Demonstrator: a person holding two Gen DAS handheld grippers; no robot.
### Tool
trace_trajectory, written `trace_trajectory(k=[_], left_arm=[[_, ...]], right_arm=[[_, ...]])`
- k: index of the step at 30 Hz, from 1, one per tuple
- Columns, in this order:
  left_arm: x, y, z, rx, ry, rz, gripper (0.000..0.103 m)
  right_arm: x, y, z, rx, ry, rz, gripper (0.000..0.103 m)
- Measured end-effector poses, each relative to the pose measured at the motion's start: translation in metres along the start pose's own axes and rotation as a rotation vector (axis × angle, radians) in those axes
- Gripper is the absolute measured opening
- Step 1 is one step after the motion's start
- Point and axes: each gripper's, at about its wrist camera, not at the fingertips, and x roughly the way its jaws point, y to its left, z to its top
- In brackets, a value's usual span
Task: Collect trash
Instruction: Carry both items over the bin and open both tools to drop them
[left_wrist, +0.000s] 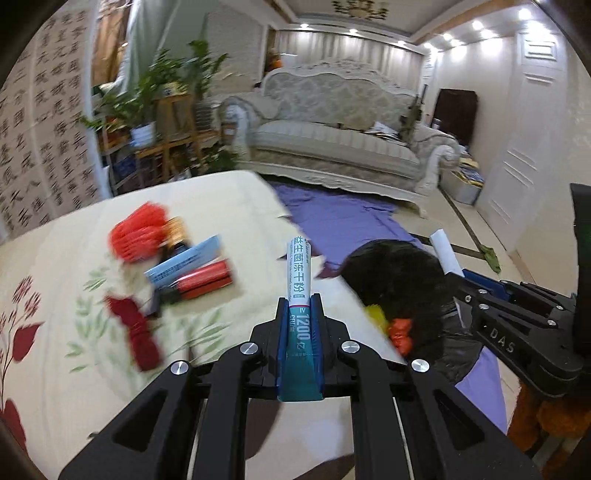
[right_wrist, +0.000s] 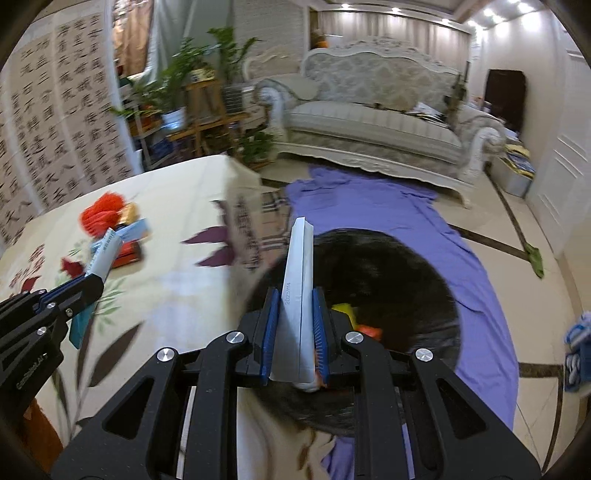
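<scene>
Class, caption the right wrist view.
Right tool grips a white packet above the black bag.

A pale carved sofa (left_wrist: 332, 125) is standing against the far wall. Just in front of it a purple cloth (left_wrist: 340, 218) is lying spread over the tiled floor, and to its left potted plants (left_wrist: 155, 99) are sitting on wooden stands. Farther left of the sofa, calligraphy sheets (left_wrist: 48, 122) are covering the wall, and a dark door (left_wrist: 456, 114) is showing beyond its right arm.
</scene>
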Motion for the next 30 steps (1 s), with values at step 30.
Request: trace_trajectory(k=[30], left_arm=[[0.086,-0.084,0.021,0.167,0.051,0.015,0.026]], right_arm=[[0.059,-0.088,0.005,0.137,0.043,-0.041,0.022]])
